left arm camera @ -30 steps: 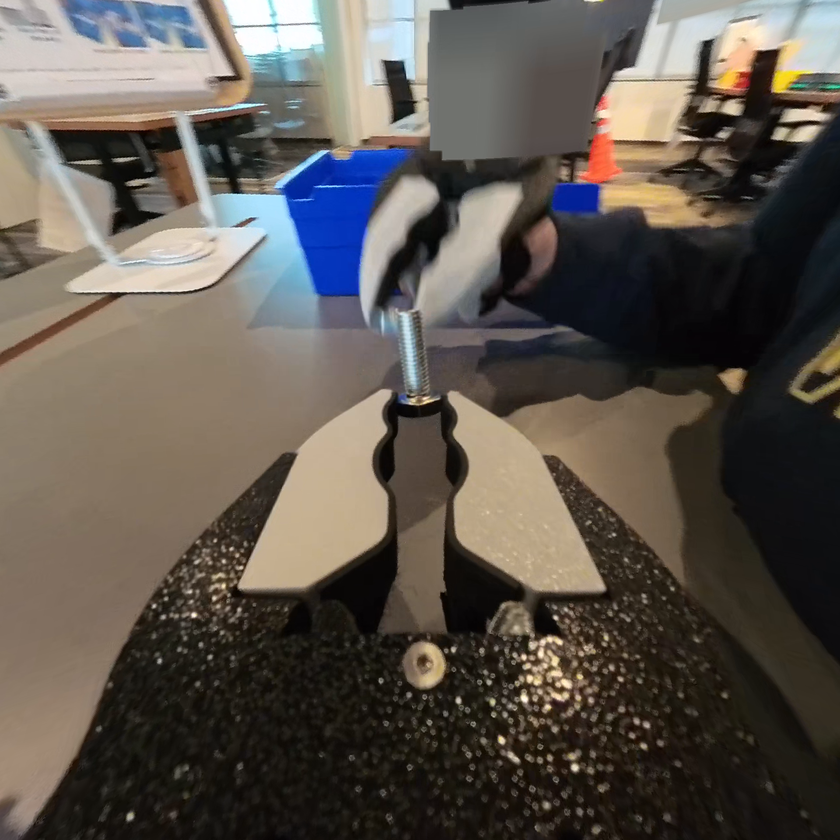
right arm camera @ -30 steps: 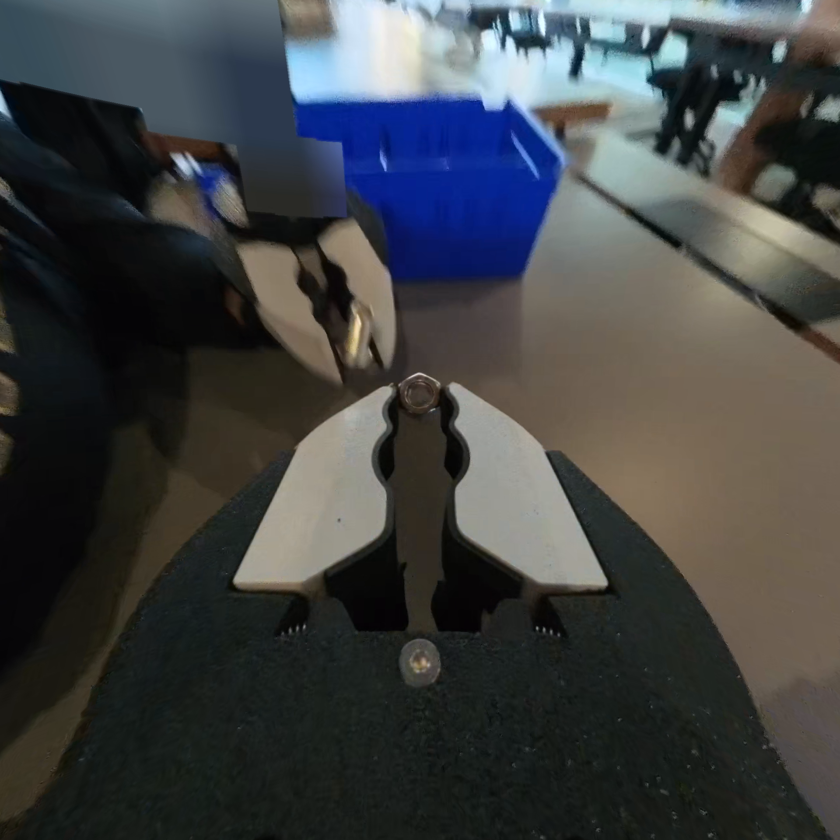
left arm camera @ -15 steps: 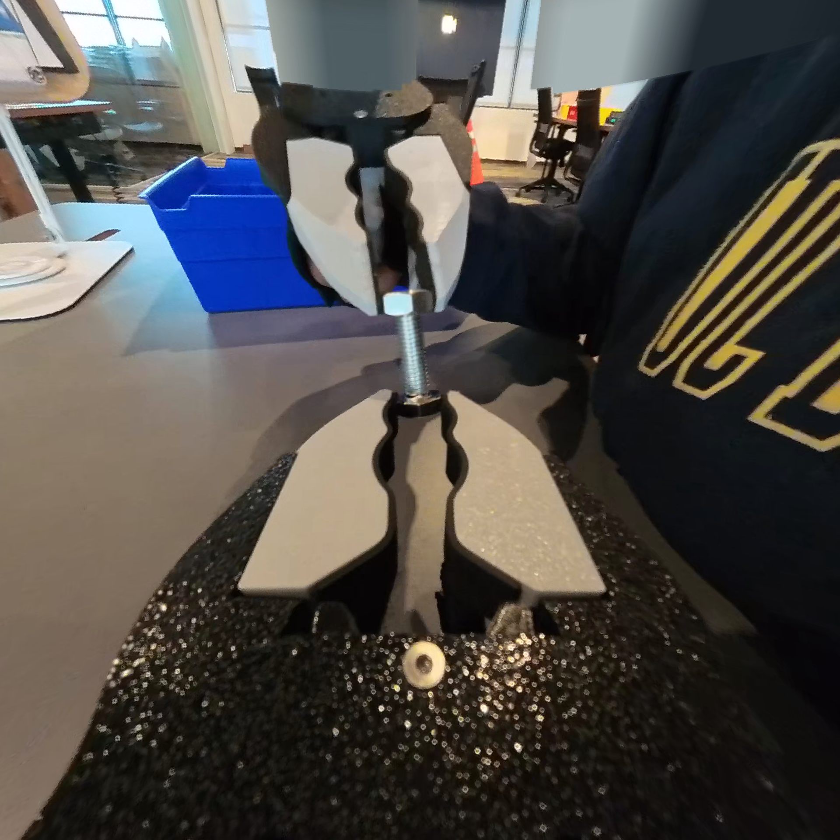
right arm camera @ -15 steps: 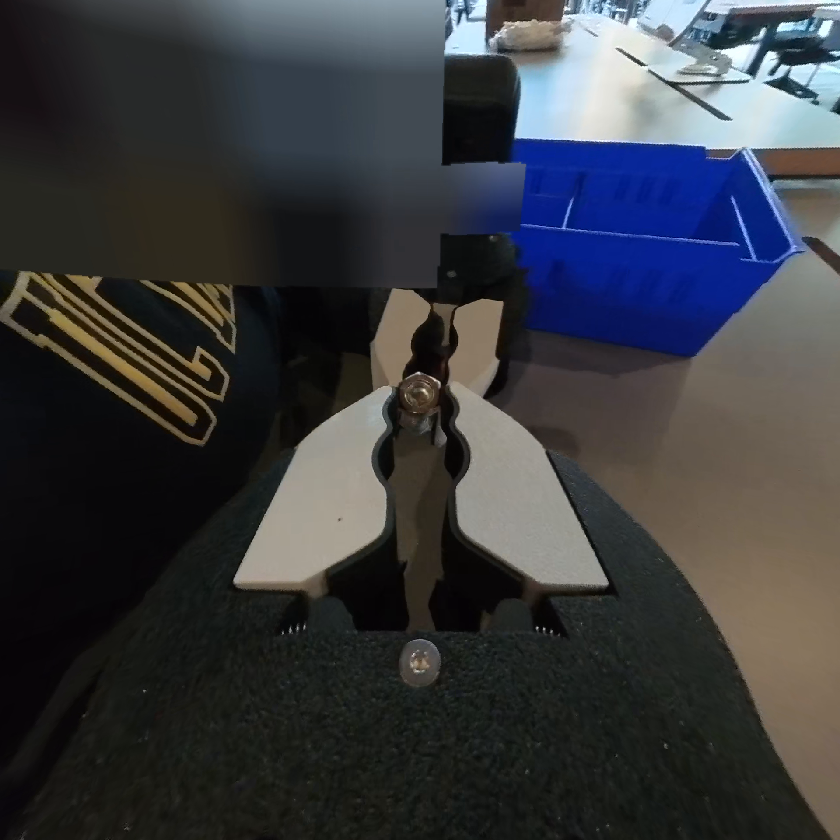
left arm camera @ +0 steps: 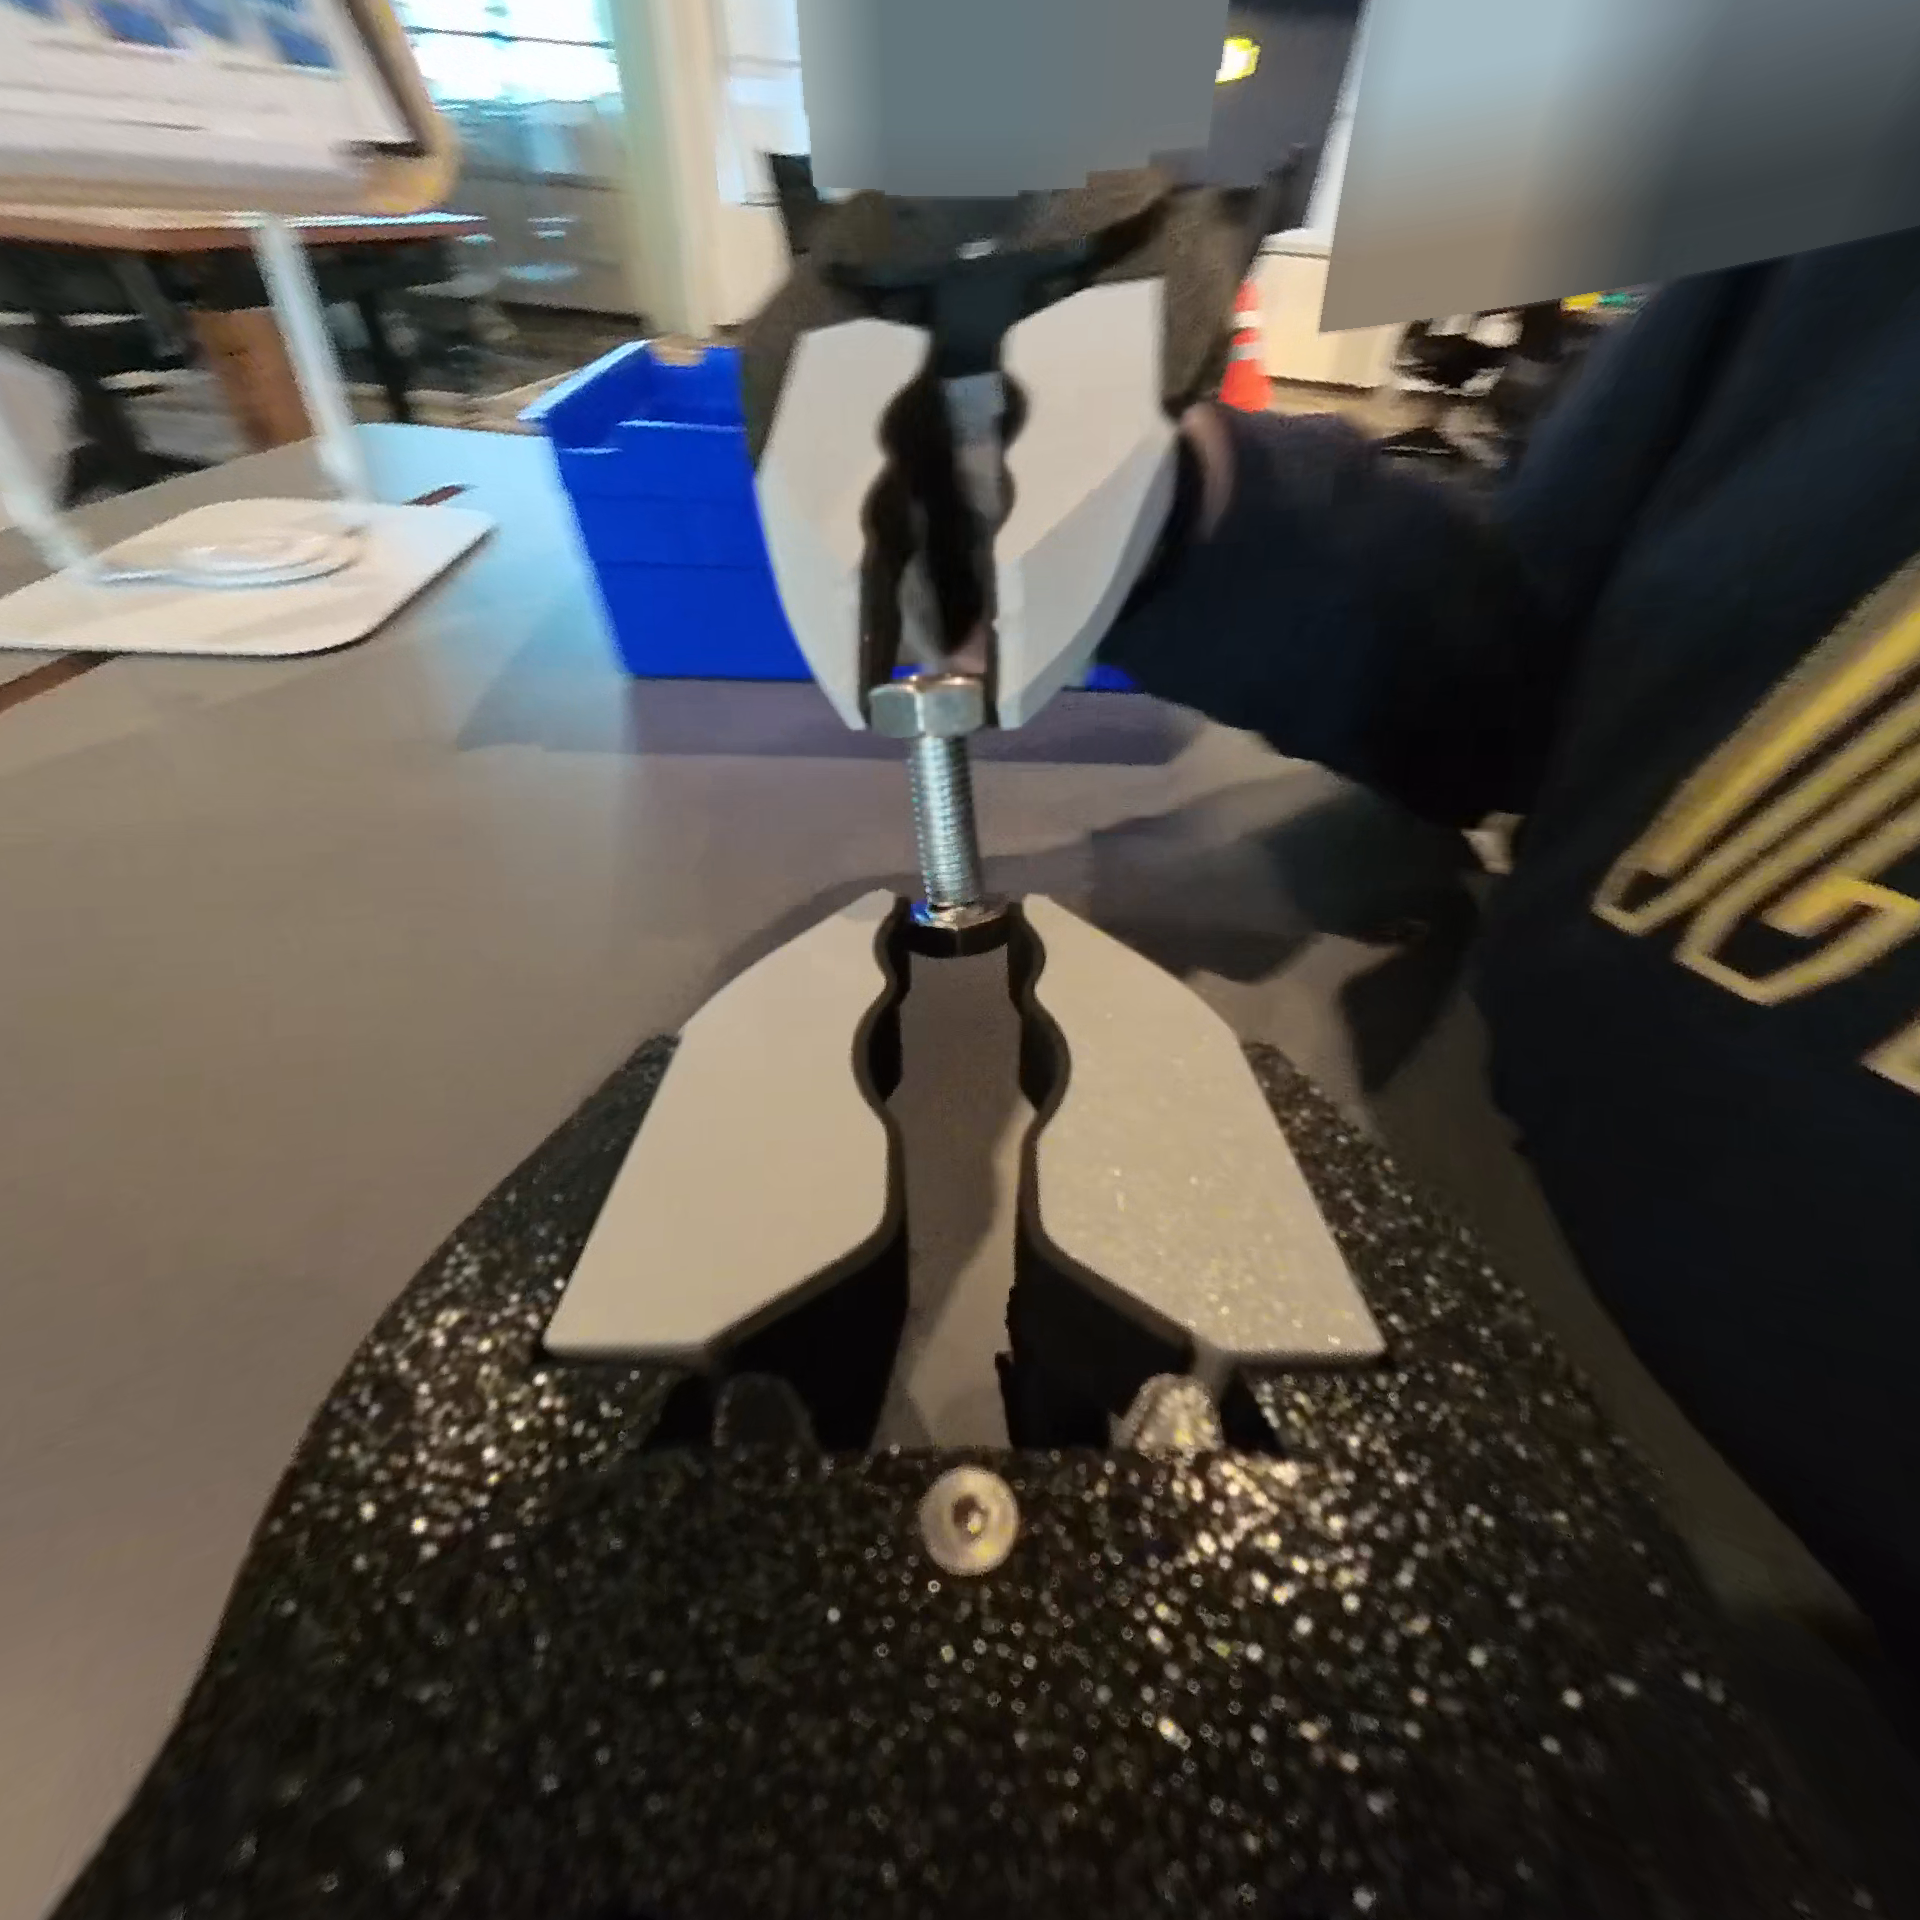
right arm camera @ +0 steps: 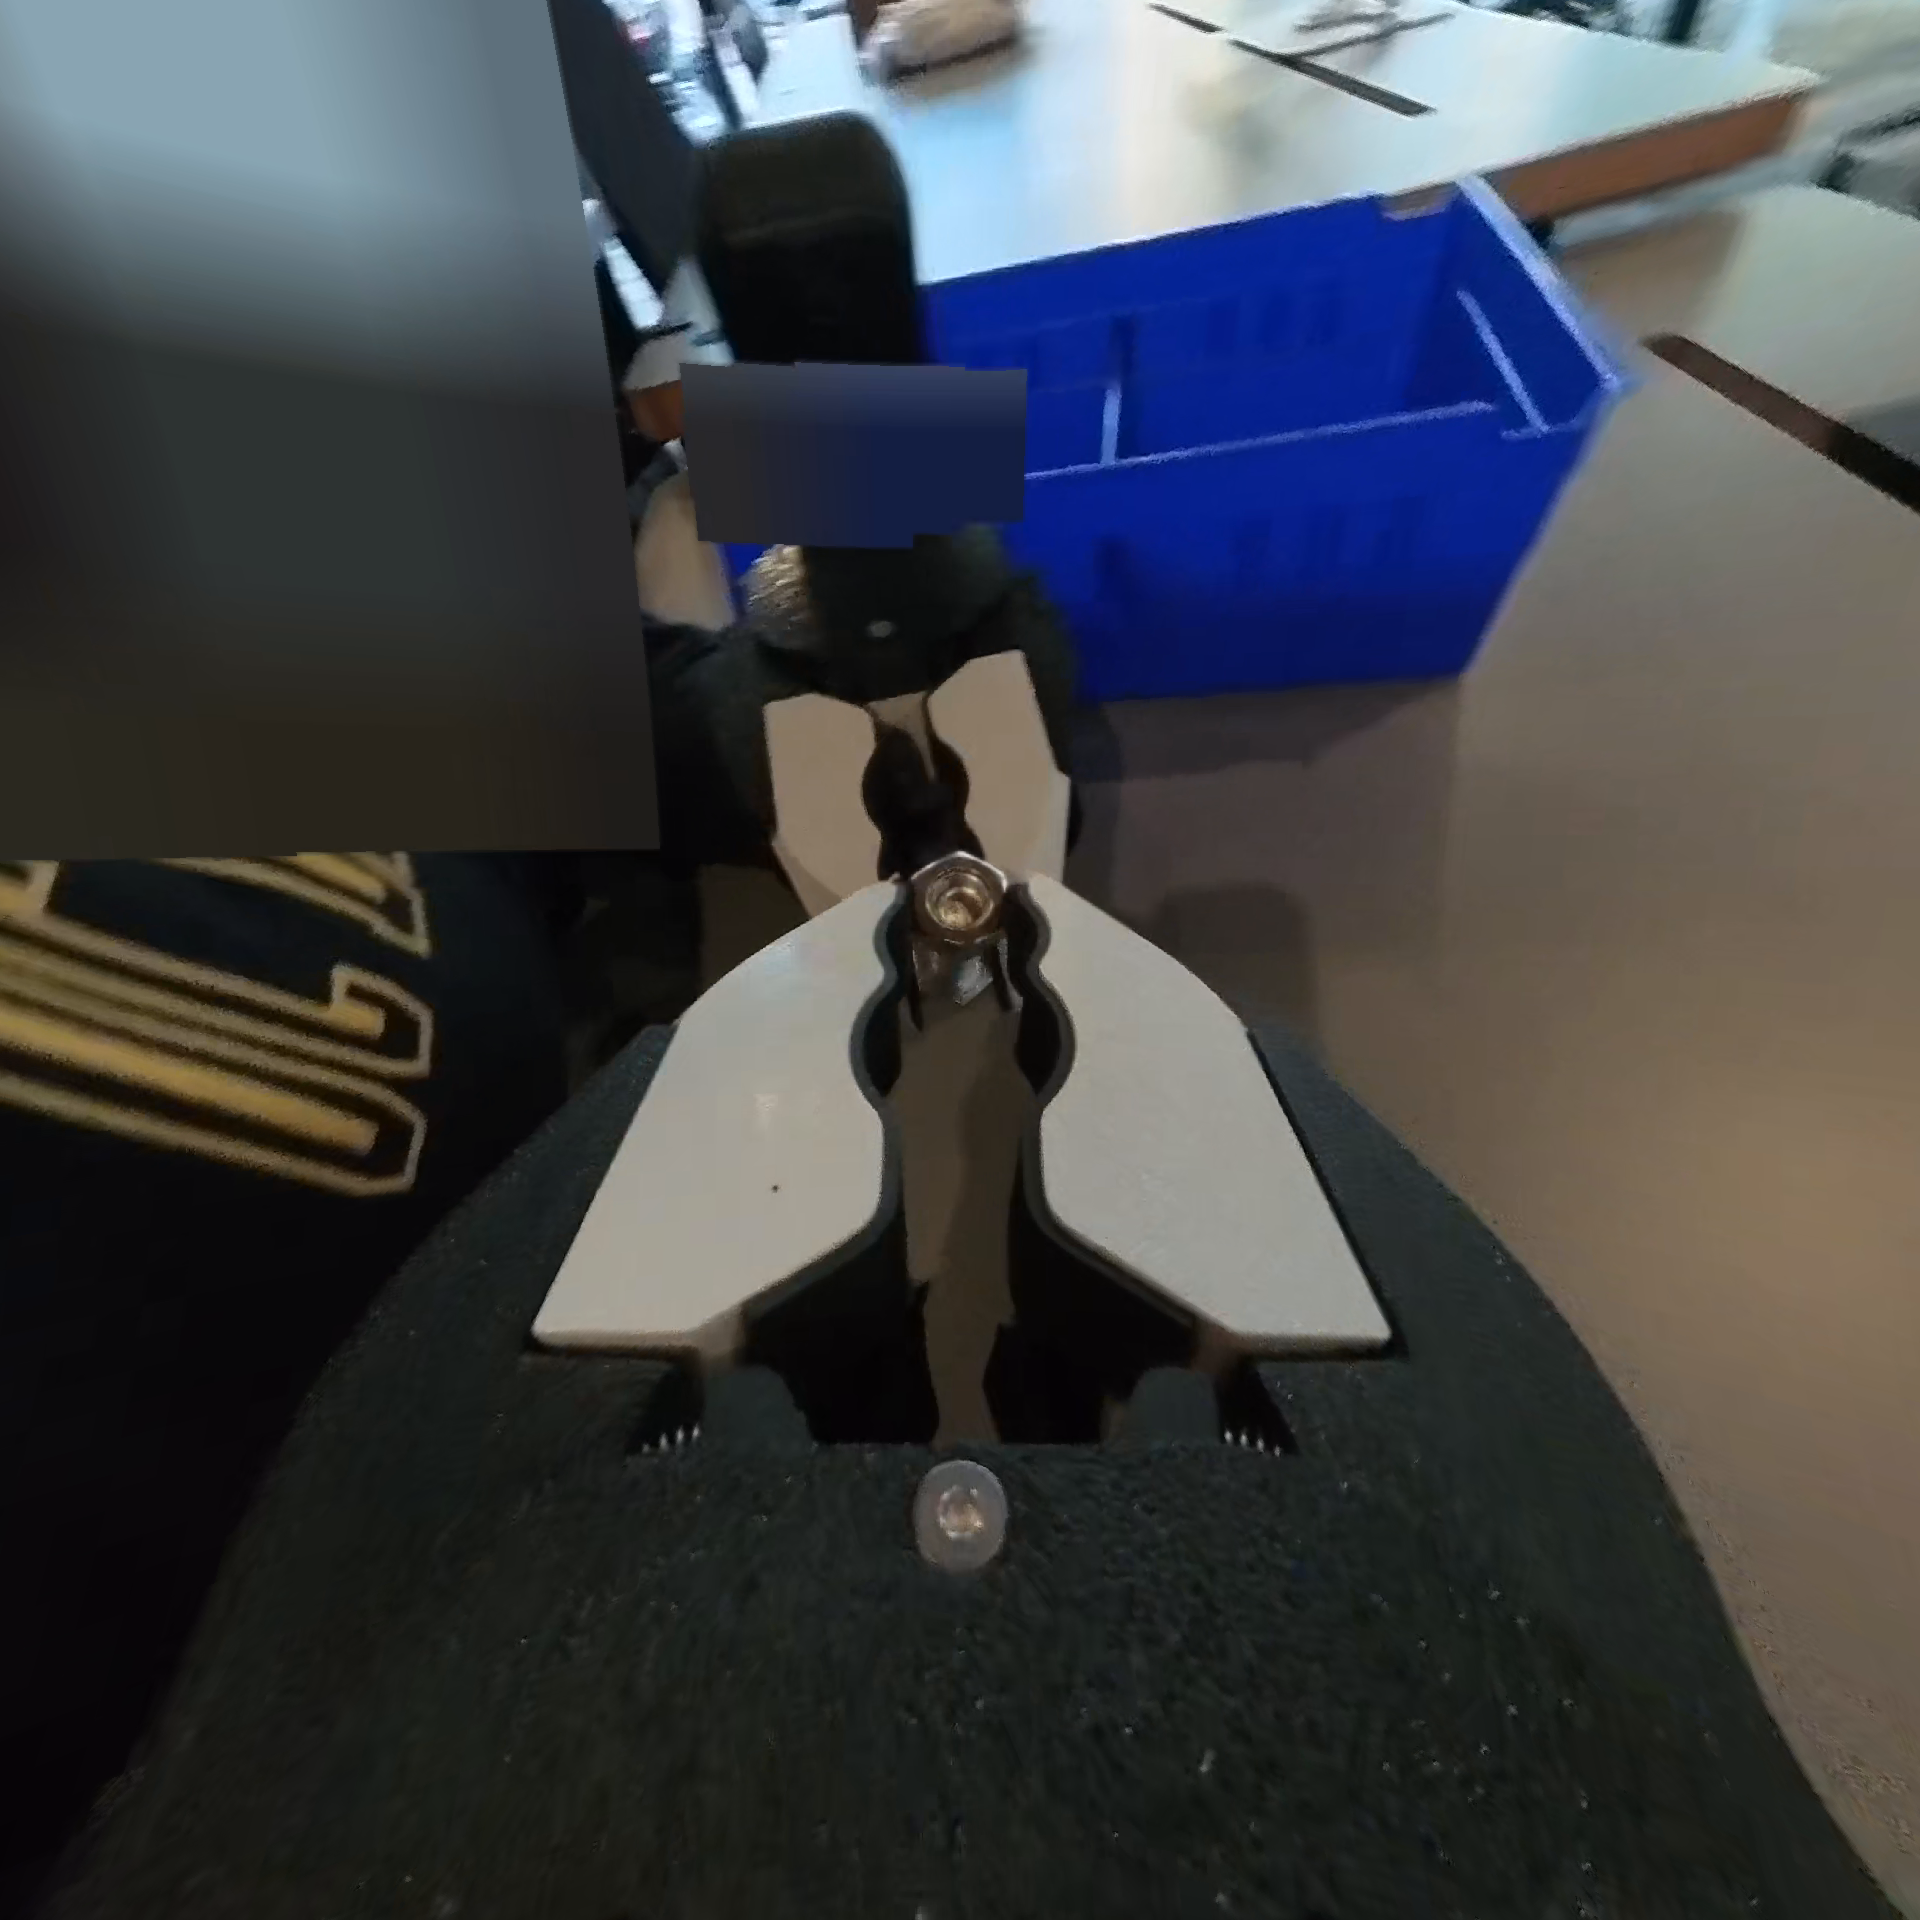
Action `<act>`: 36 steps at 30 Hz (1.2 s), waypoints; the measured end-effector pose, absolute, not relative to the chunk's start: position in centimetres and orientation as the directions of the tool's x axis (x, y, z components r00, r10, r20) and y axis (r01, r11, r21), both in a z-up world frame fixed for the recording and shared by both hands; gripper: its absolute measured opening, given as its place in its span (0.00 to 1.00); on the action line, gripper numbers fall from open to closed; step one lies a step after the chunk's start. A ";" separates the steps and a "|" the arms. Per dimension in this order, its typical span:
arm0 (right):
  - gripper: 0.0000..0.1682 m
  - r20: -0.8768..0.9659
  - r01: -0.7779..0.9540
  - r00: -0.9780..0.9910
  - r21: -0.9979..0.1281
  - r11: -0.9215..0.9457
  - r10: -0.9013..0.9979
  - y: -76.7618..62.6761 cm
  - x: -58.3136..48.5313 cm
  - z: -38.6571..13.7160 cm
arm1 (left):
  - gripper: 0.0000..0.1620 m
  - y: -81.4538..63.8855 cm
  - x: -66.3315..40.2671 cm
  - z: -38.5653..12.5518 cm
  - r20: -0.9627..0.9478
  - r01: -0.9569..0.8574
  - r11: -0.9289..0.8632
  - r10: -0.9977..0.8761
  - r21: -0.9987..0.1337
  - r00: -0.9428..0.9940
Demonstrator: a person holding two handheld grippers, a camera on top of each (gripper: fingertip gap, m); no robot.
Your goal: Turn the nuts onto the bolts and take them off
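looking through the left wrist view first: my left gripper (left arm camera: pixel 953 920) is closed on a nut (left arm camera: pixel 953 928) pinched at its fingertips, and a bolt (left arm camera: pixel 940 805) stands up out of that nut with its thread bare between nut and hex head. my right gripper (left arm camera: pixel 925 707) comes in from above, its tips clamped on the bolt's head. all of this is held in the air above the grey table (left arm camera: pixel 312 935), with the blue bin (left arm camera: pixel 675 540) behind. the nut sits at the far end of the thread, so i judge it only just engaged — or nearly off; which of the two i cannot tell.

right wrist view: my right gripper (right arm camera: pixel 958 906) grips the bolt (right arm camera: pixel 956 904) by its head, seen end-on, with the shank running away toward my left gripper (right arm camera: pixel 920 852), which is closed beneath it. the nut itself is hidden here. the blue bin (right arm camera: pixel 1299 540) lies beyond, its visible compartments showing no parts.

progress, as a judgement: one nut-and-bolt pair is in hand and mid-thread — nothing shows a finished on-and-off cycle.
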State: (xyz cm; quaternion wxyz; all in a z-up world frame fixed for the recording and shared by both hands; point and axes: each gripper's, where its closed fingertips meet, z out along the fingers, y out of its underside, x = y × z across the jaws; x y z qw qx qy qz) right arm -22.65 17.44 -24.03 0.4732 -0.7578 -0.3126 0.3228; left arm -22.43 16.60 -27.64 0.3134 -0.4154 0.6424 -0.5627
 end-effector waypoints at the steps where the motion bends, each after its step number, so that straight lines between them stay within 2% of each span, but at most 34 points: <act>1: 0.11 -0.205 0.151 0.640 -0.911 -0.383 0.741 17.8 -22.5 -24.1 | 0.10 17.0 -22.2 -27.8 0.054 -0.186 0.028 -0.904 -0.982 -0.424; 7: 0.11 -0.326 -0.079 0.852 -0.854 -0.514 0.411 19.6 -21.6 -24.6 | 0.11 18.8 -21.6 -28.3 0.015 -0.214 0.042 -0.966 -0.976 -0.260; 12: 0.10 -0.314 -0.106 0.877 -0.865 -0.491 0.363 19.7 -21.6 -24.5 | 0.11 18.7 -21.6 -28.2 0.014 -0.208 0.042 -0.966 -0.977 -0.259; 17: 0.11 -0.299 -0.086 0.875 -0.869 -0.487 0.380 19.5 -21.7 -24.5 | 0.11 18.6 -21.7 -28.0 0.012 -0.197 0.042 -0.964 -0.979 -0.266; 21: 0.18 -0.290 -0.085 0.869 -0.885 -0.457 0.400 19.5 -21.8 -24.1 | 0.11 18.8 -21.8 -27.8 0.025 -0.180 0.025 -0.963 -0.983 -0.270; 24: 0.26 -0.241 -0.075 0.858 -0.932 -0.354 0.453 19.4 -21.9 -23.2 | 0.11 18.7 -21.9 -27.4 0.028 -0.155 0.017 -0.959 -0.988 -0.284; 28: 0.34 -0.185 -0.072 0.812 -0.973 -0.219 0.553 19.1 -23.1 -22.3 | 0.11 17.2 -22.4 -26.3 0.035 -0.077 -0.005 -0.919 -0.997 -0.394; 31: 0.35 -0.180 -0.110 0.711 -0.983 -0.146 0.680 18.2 -24.8 -21.3 | 0.11 15.8 -23.0 -25.4 0.079 -0.039 -0.068 -0.860 -0.997 -0.504; 36: 0.38 -0.195 -0.139 0.572 -0.980 -0.140 0.797 17.1 -26.1 -20.9 | 0.11 14.9 -23.7 -24.8 0.134 -0.035 -0.141 -0.788 -0.989 -0.601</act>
